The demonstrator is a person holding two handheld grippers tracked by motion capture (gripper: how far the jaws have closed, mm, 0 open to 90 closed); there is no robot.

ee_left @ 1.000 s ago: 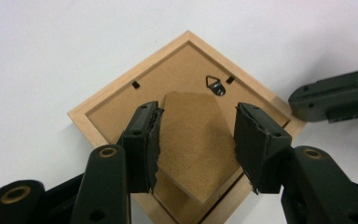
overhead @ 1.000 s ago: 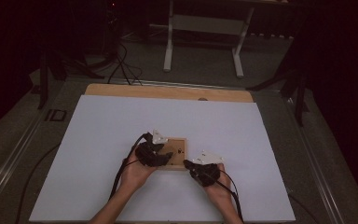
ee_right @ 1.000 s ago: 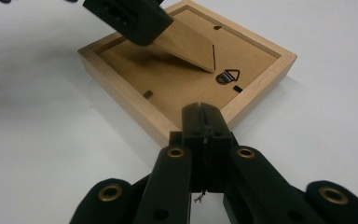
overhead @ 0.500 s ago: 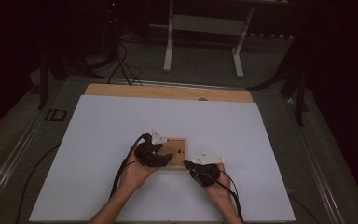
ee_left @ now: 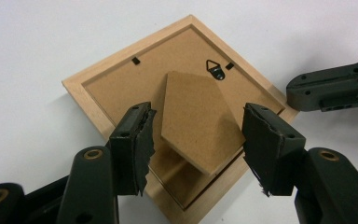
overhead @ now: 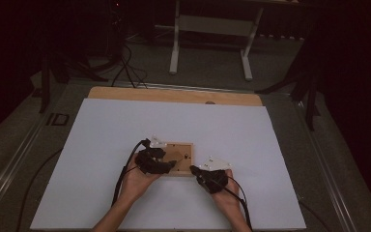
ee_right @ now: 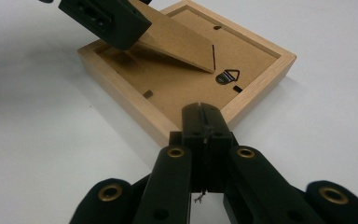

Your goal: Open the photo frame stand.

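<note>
White sheet [overhead: 101, 145] covers wooden table [overhead: 174, 95]; dark room beyond

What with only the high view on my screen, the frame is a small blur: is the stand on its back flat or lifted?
Observer: Lifted. The stand tilts up off the back of the frame.
Operator: Is it gripped?
Observer: No. The left tool has its jaws apart on either side of the stand, pads clear of it; they have just been opening.
Operator: And on the right?
Observer: The right tool is shut, its tips against the frame's rim near the metal hanger.
</note>
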